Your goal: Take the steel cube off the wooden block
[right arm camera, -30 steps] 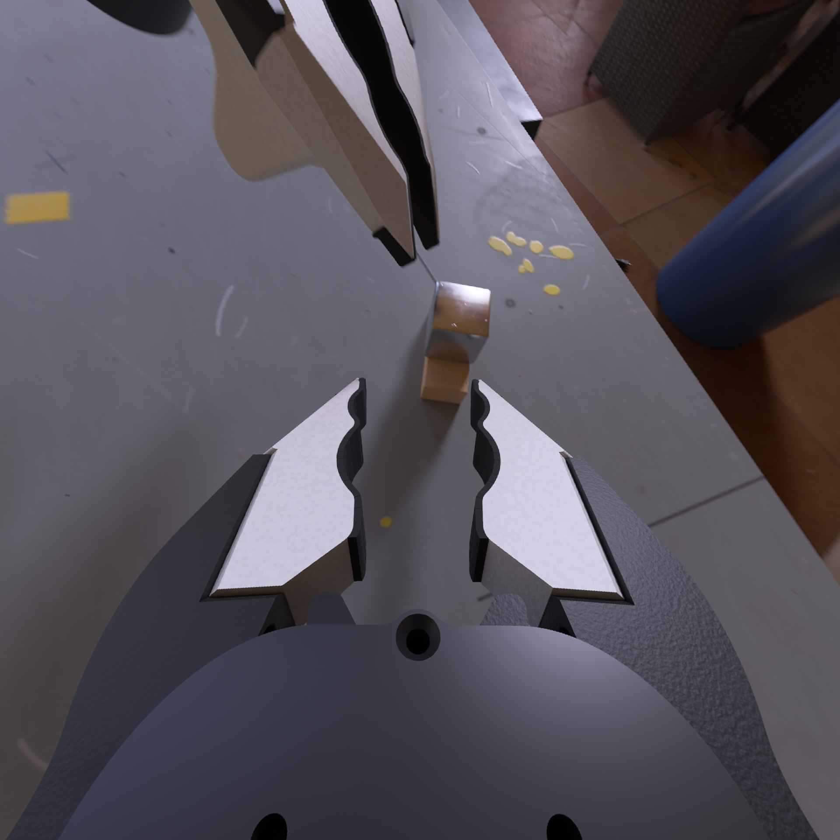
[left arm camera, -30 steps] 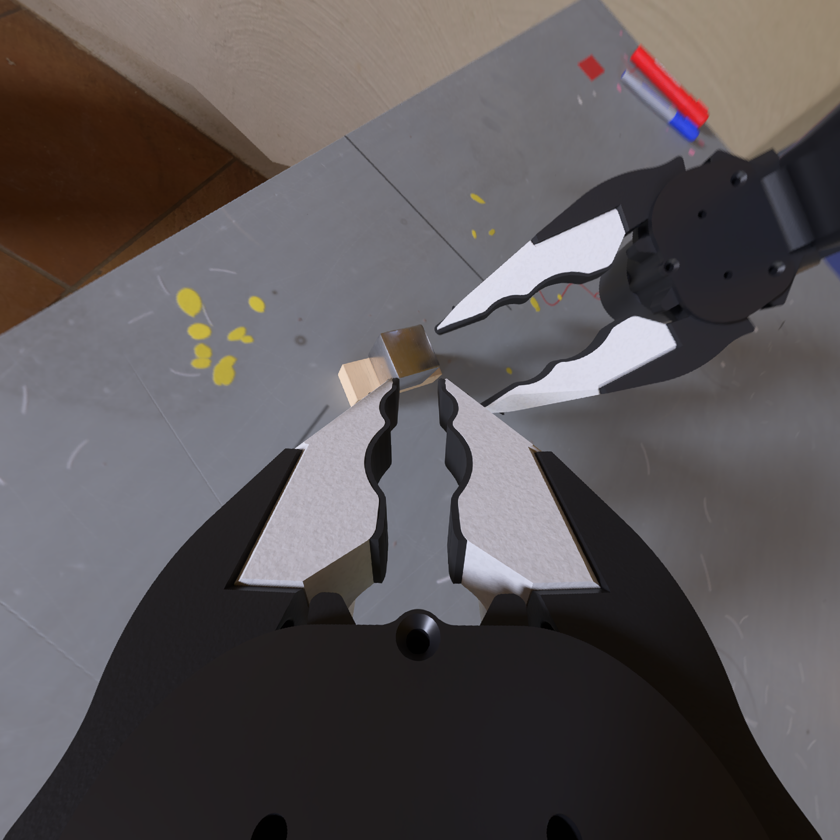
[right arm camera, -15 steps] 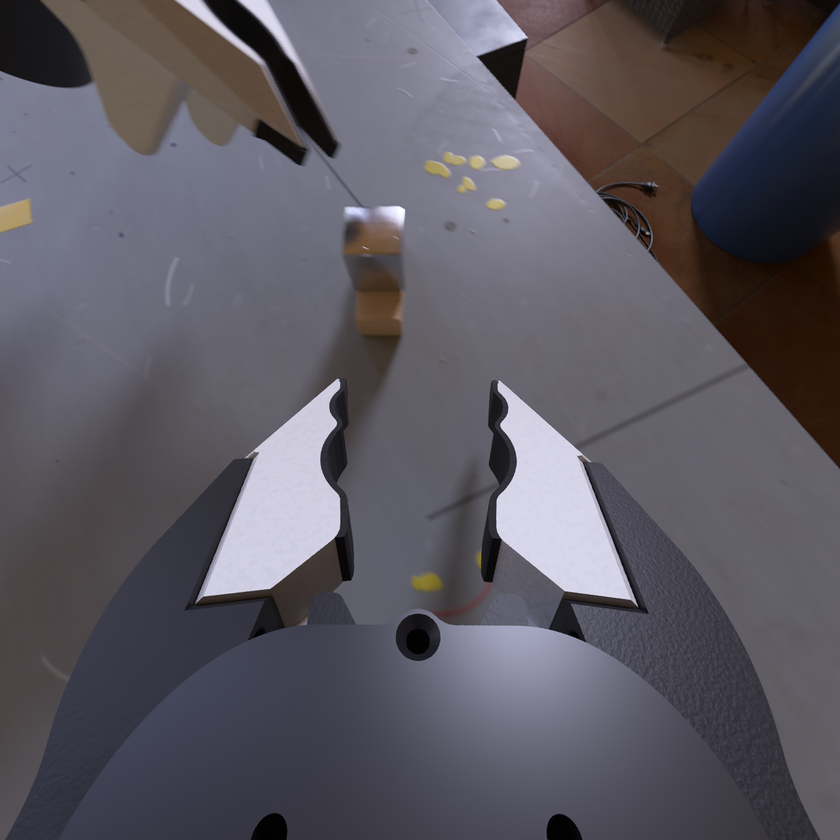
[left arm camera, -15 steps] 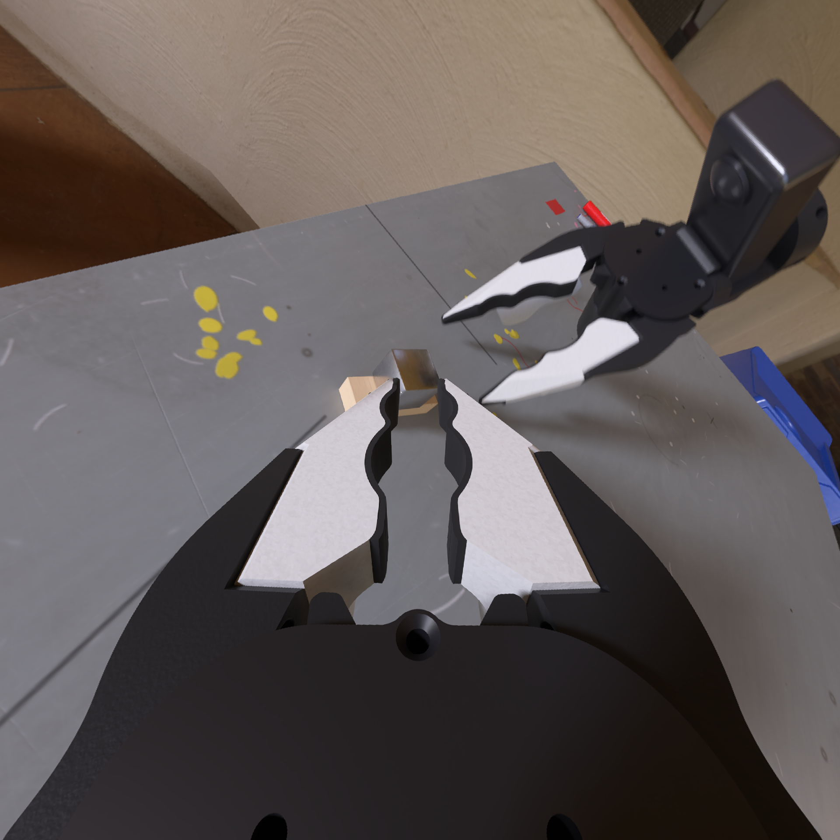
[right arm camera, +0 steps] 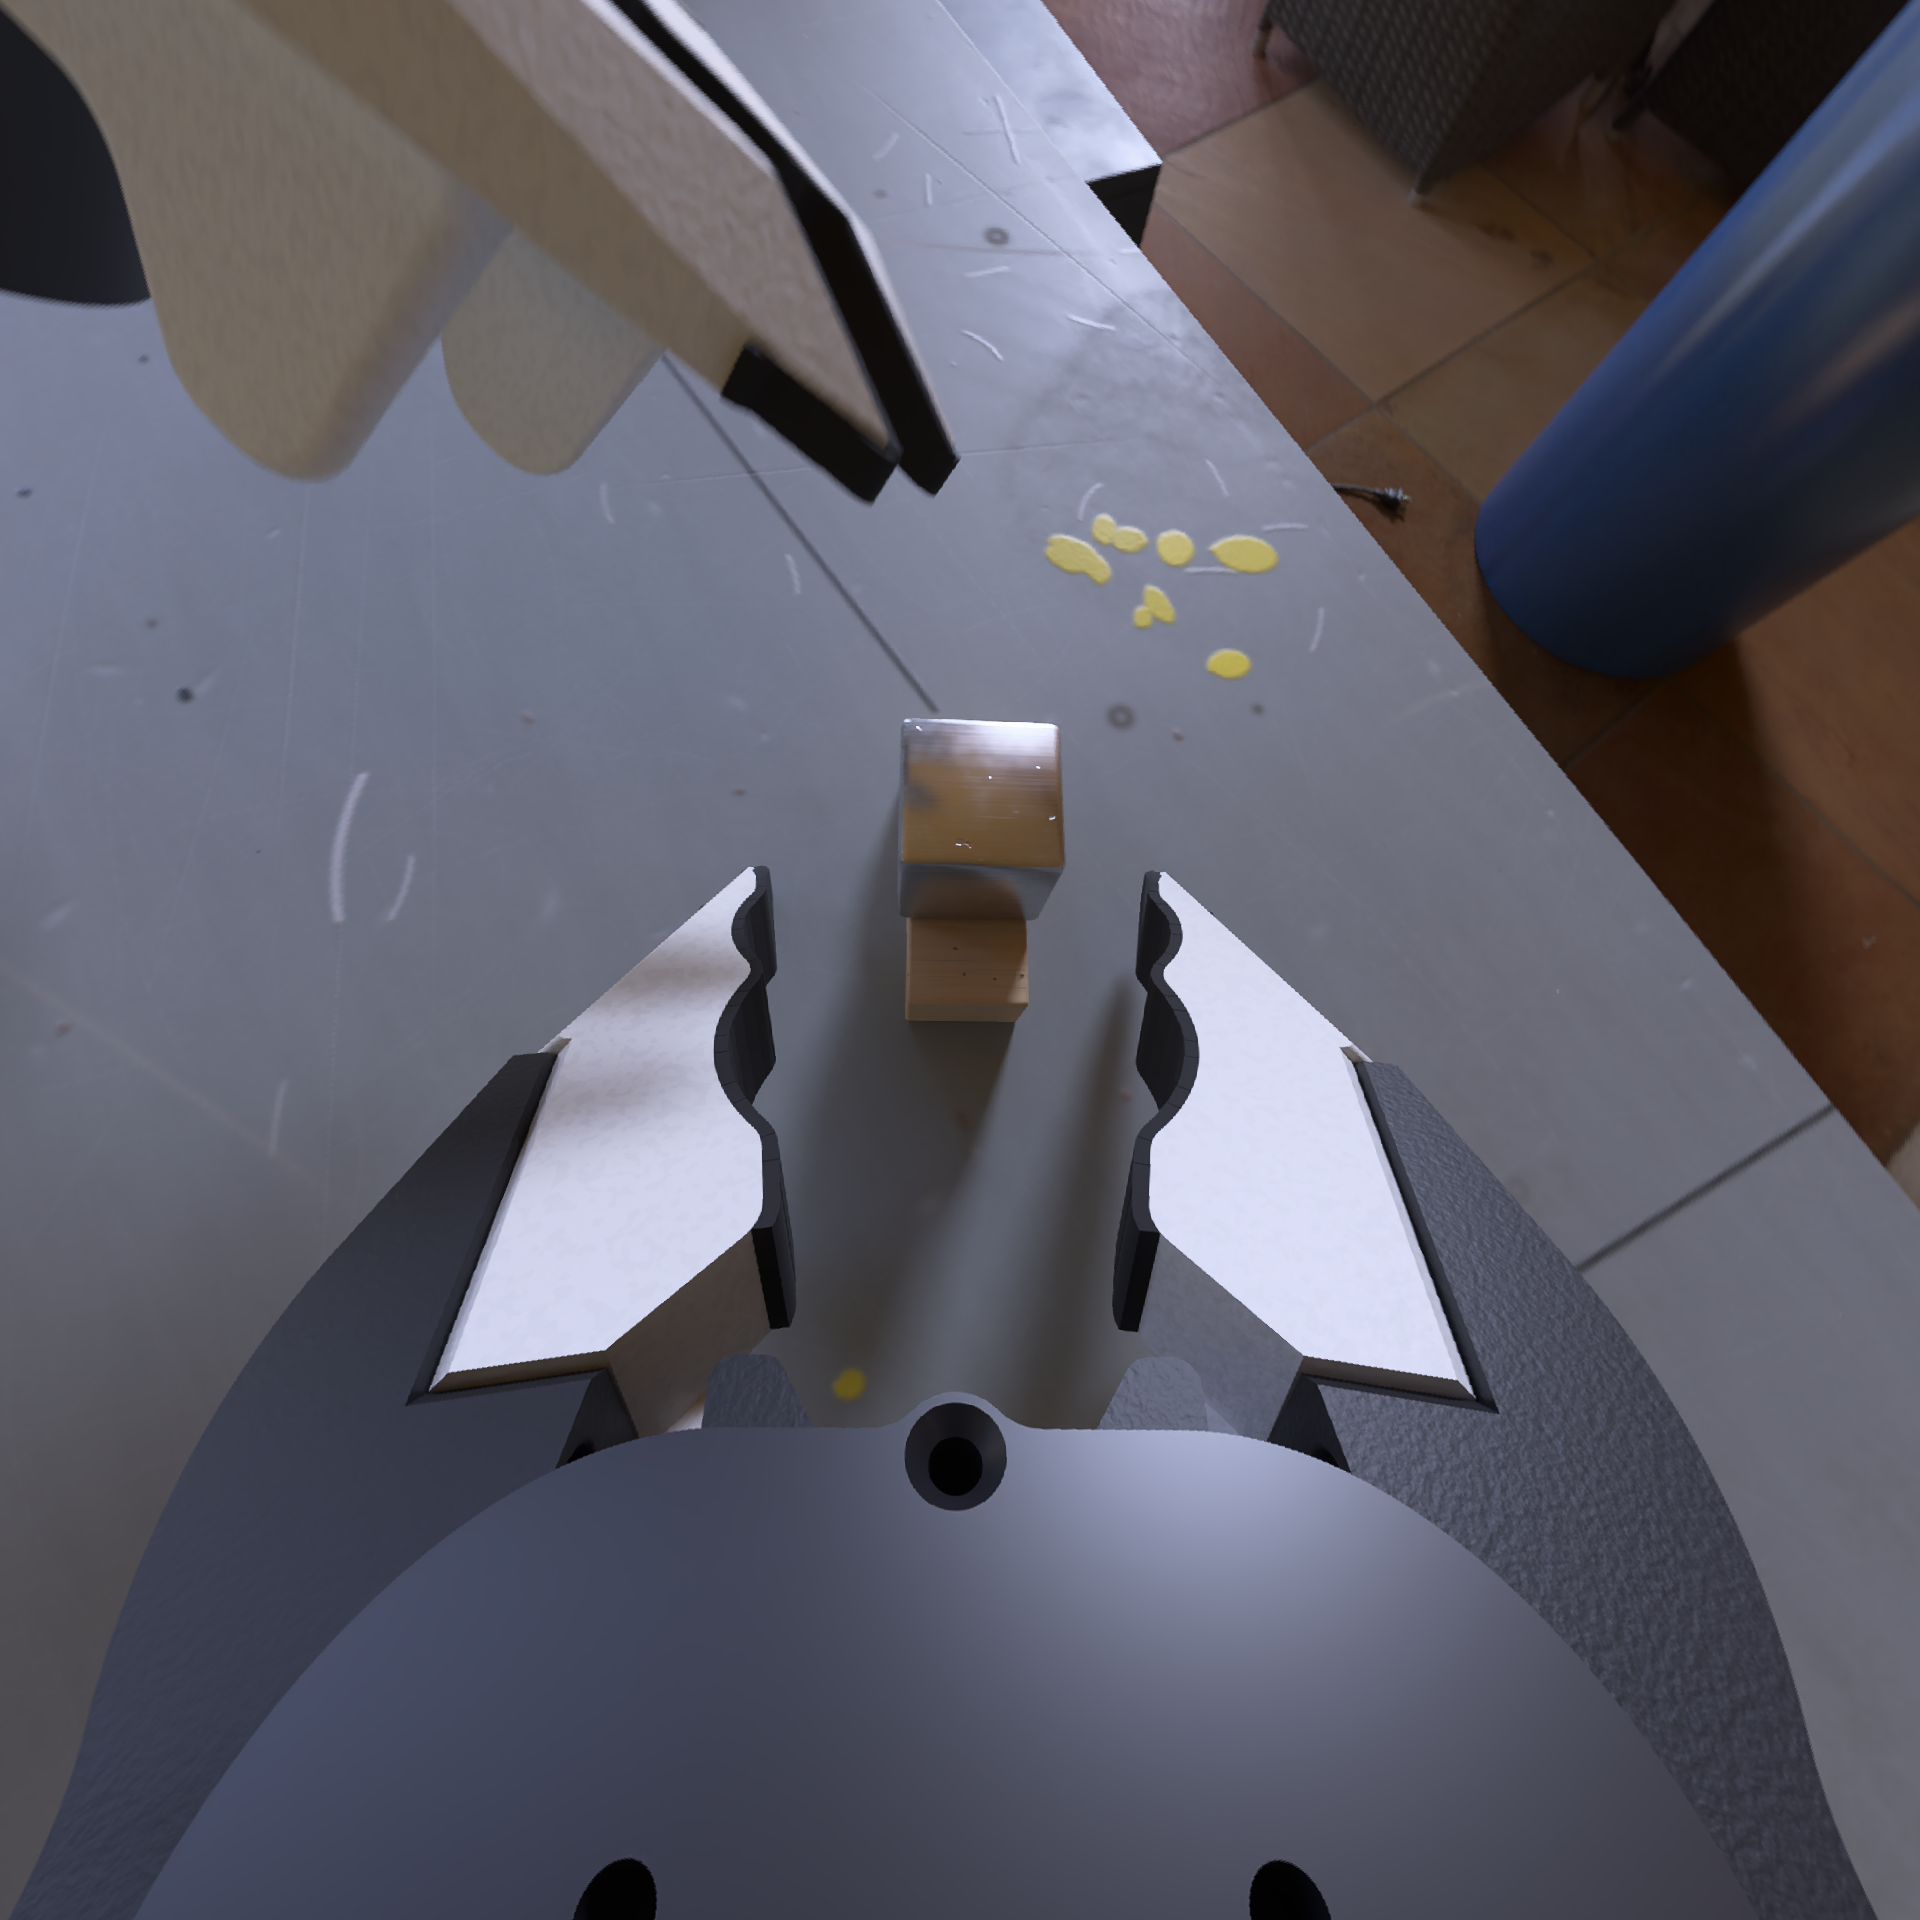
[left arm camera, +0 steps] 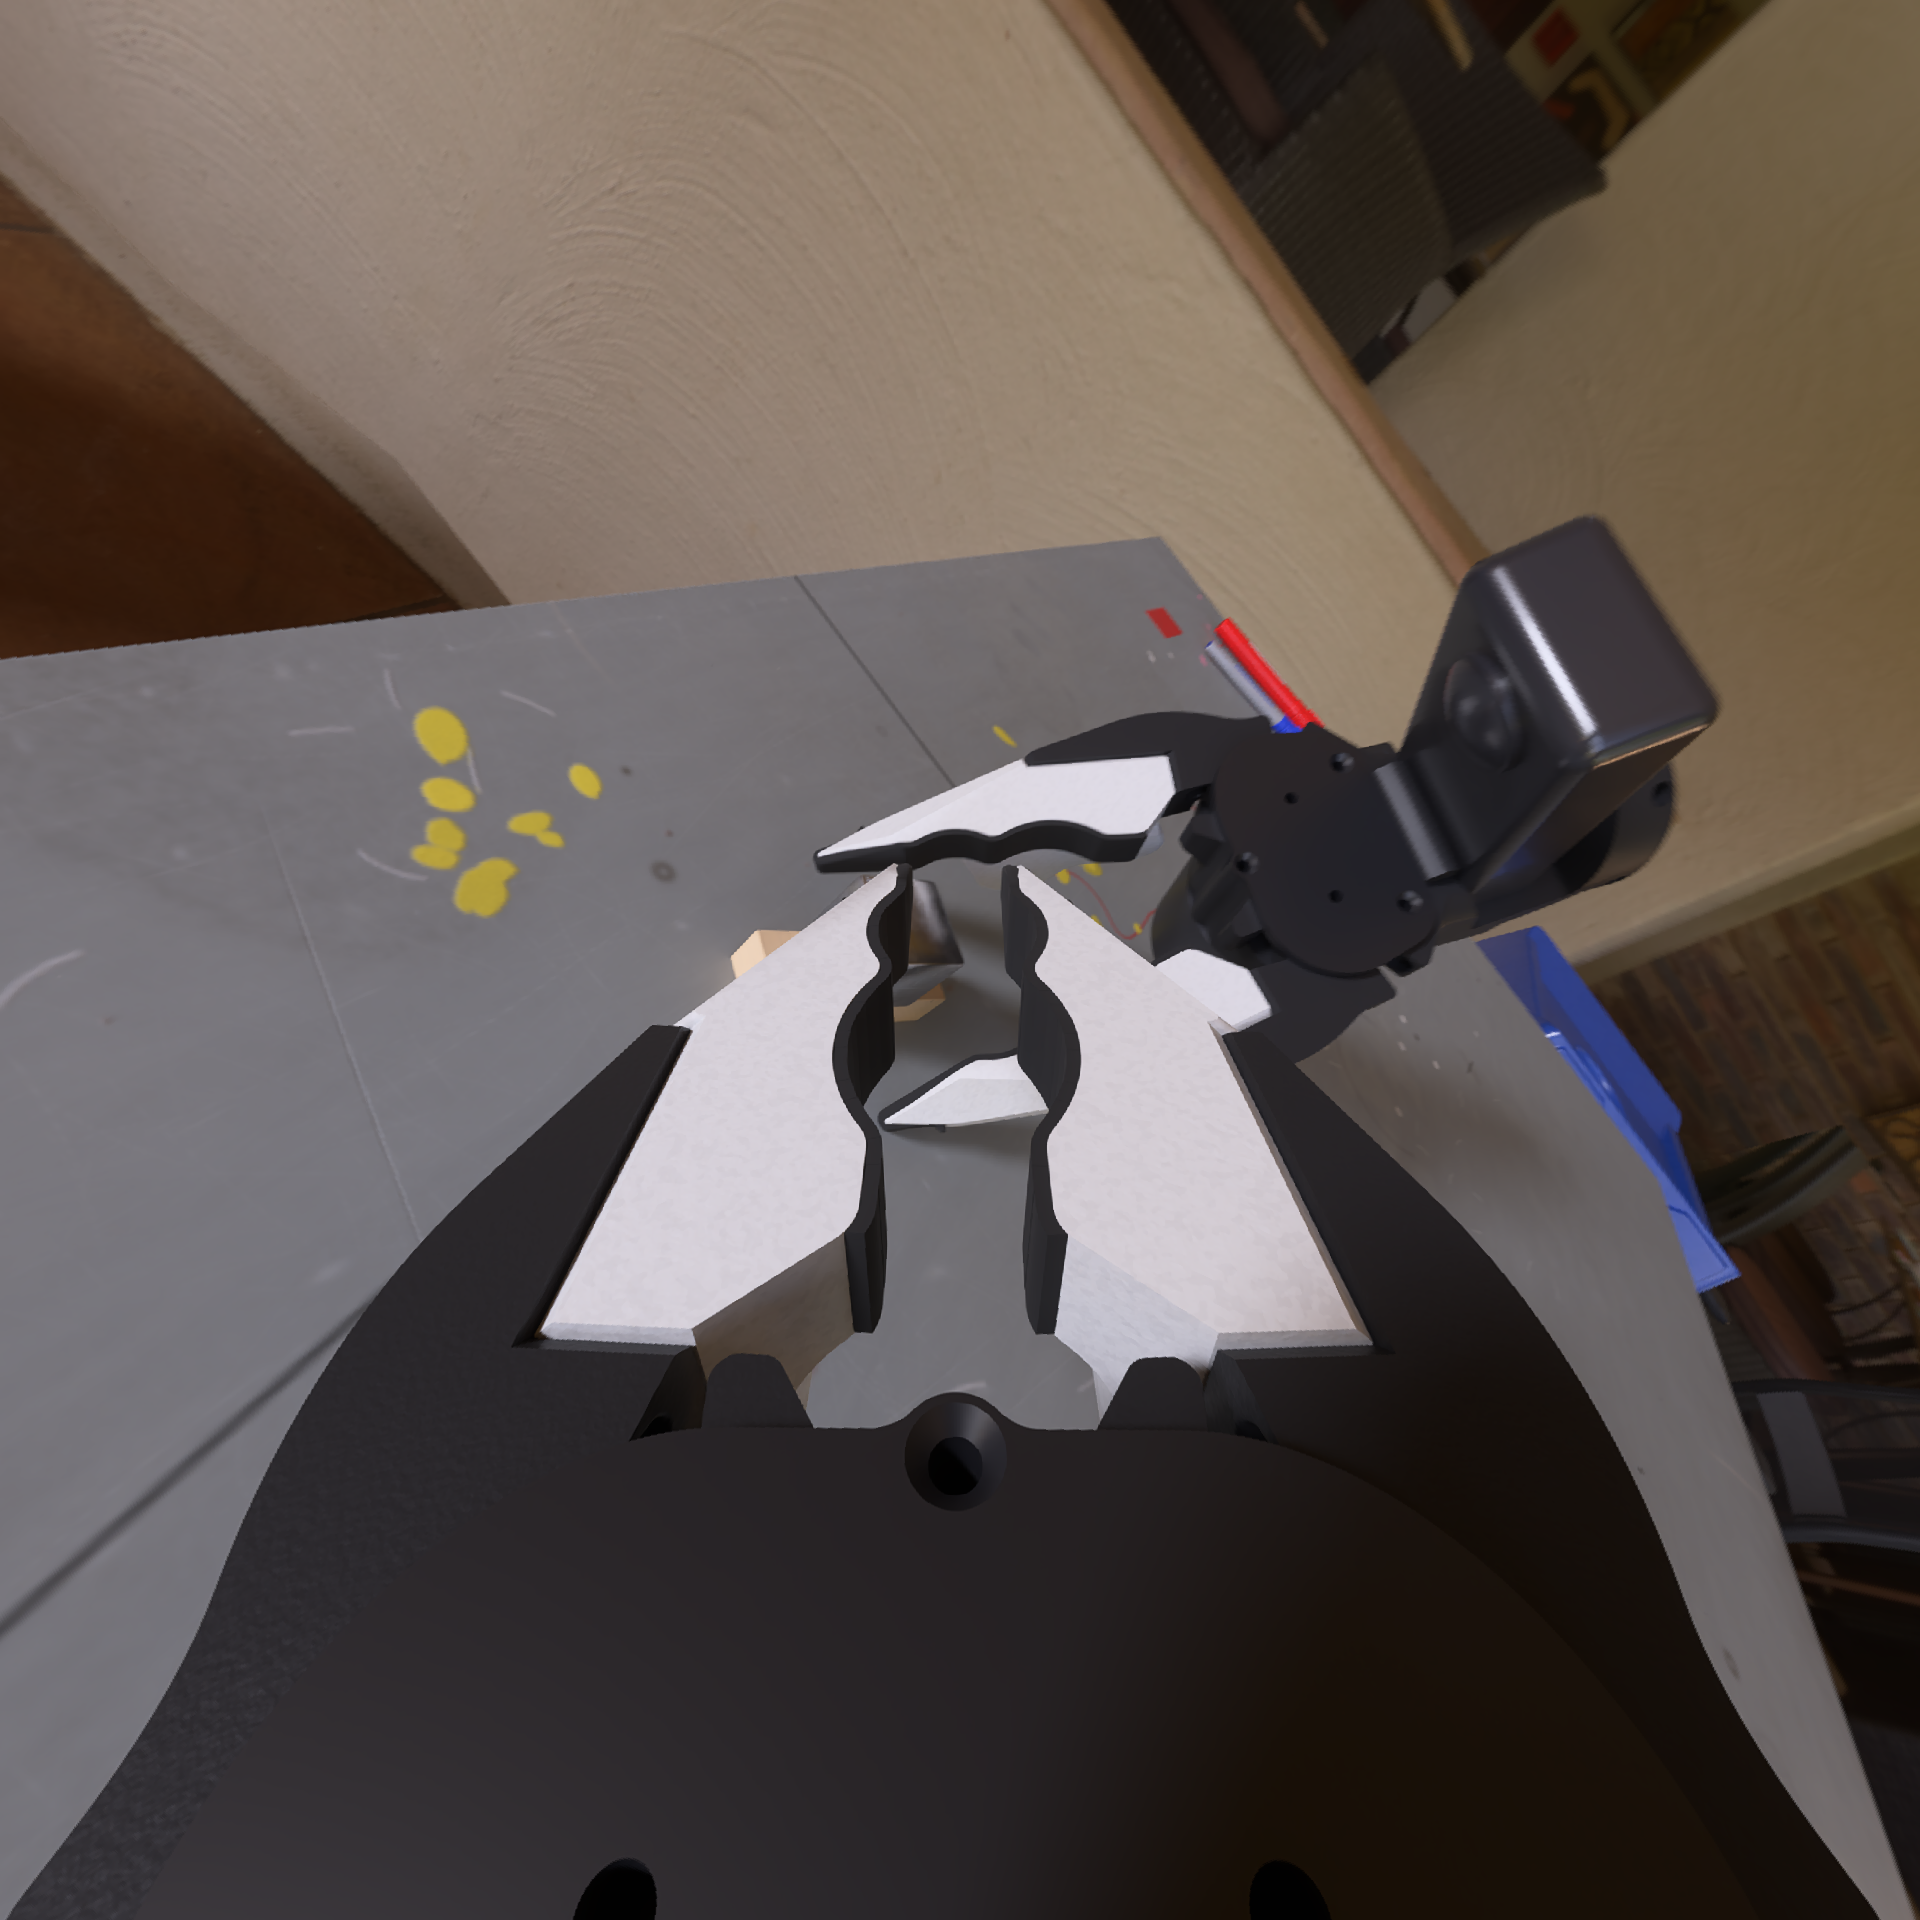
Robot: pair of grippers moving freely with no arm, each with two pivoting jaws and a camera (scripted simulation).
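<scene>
The steel cube (right arm camera: 980, 808) sits squarely on top of the wooden block (right arm camera: 966, 969), and the pair stands on the grey table (right arm camera: 520, 727) near its edge, not far from a scatter of yellow paint spots (right arm camera: 1164, 571). From the left wrist view only slivers of the cube (left arm camera: 928, 920) and the block (left arm camera: 758, 951) show past the fingers.

The right gripper (right arm camera: 956, 914) is level with the stack, its tongs spread wide, one finger on each side of the block and just short of the cube, touching neither. The left gripper (left arm camera: 954, 883) hangs above and beyond the stack, tilted down toward it, its tongs a narrow gap apart and holding nothing; in the right wrist view its fingertips (right arm camera: 873, 457) are clear of the cube.

Off the table's far side is a blue bin (left arm camera: 1590, 1081); what it holds cannot be made out. A red marker (left arm camera: 1262, 675) and a grey one lie by the far corner.
</scene>
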